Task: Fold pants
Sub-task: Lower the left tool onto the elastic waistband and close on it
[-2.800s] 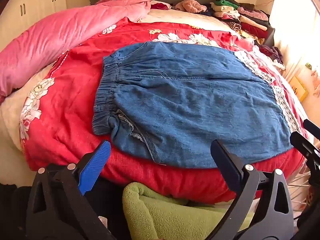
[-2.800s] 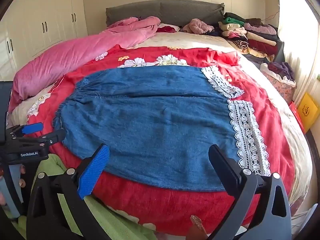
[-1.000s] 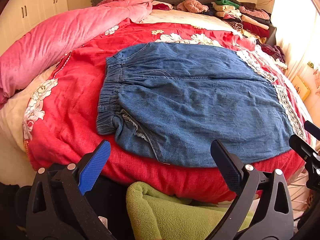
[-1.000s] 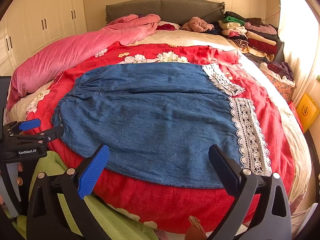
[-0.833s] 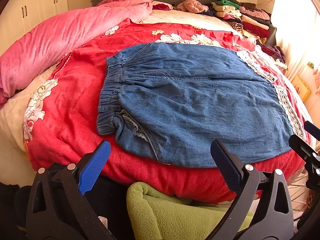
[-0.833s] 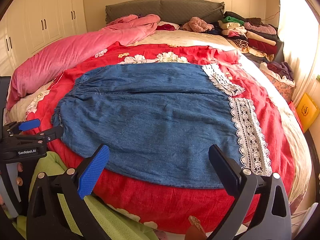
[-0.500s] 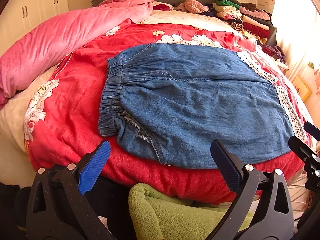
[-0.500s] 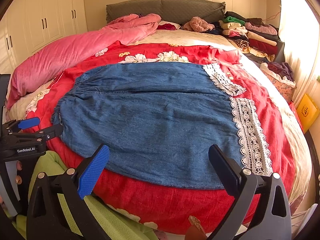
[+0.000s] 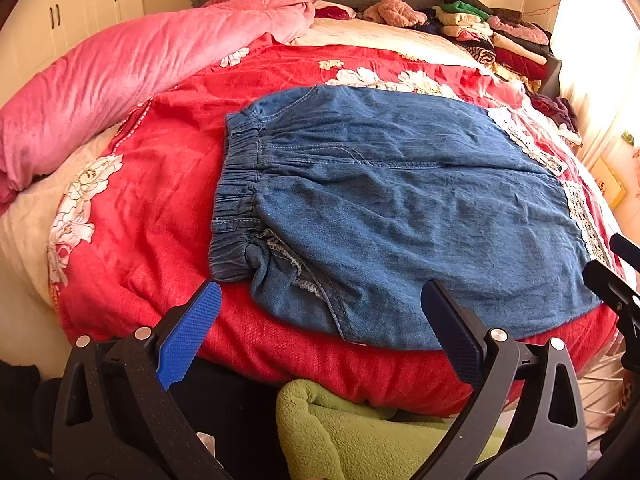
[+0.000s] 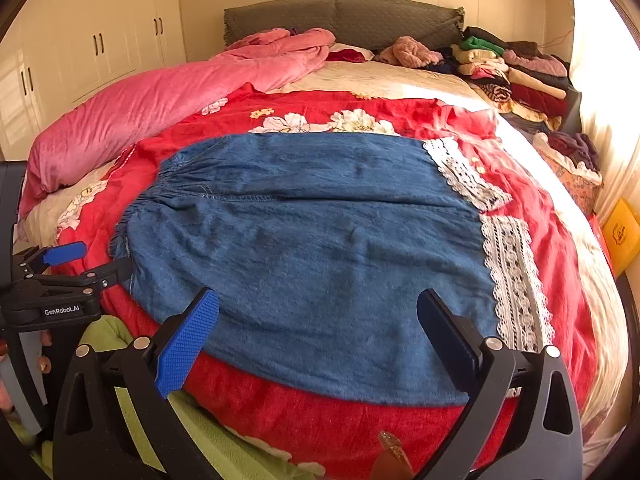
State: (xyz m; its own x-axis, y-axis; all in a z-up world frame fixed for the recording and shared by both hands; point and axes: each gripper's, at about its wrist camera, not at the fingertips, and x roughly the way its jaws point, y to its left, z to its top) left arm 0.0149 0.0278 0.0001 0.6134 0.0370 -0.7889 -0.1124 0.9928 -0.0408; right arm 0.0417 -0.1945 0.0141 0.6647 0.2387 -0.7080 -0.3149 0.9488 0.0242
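Wide bed (image 10: 400, 84), seen from its foot, filling most of both views. Red floral quilt (image 9: 160, 200) spread across the middle, its near edge curving down over the foot of the bed. Long pink duvet (image 9: 120, 68) rolled along the left side, touching the quilt's left border. Grey headboard (image 10: 340, 16) at the far end, white wardrobe (image 10: 100, 52) on the left wall. Stack of folded clothes (image 10: 512, 72) on the far right corner of the bed, well apart from the work area.

Blue denim pants (image 9: 400, 208) lying flat and spread in the middle of the quilt, elastic waistband (image 9: 236, 200) to the left, white lace hems (image 10: 512, 280) to the right. Near edge of the denim close to the foot edge of the quilt, with a red strip bare between. Near-left corner rumpled, a pocket seam turned up. Bare quilt on the left of the waistband and beyond the far edge; narrower bare strip right of the lace.

Green fleece (image 9: 360, 432) low in front, below the bed edge.

Left gripper (image 9: 320, 332) hanging just before the near-left corner of the pants, fingers spread wide, nothing between them, not touching cloth. Right gripper (image 10: 318, 332) likewise gaping and empty, over the near edge toward the lace side.
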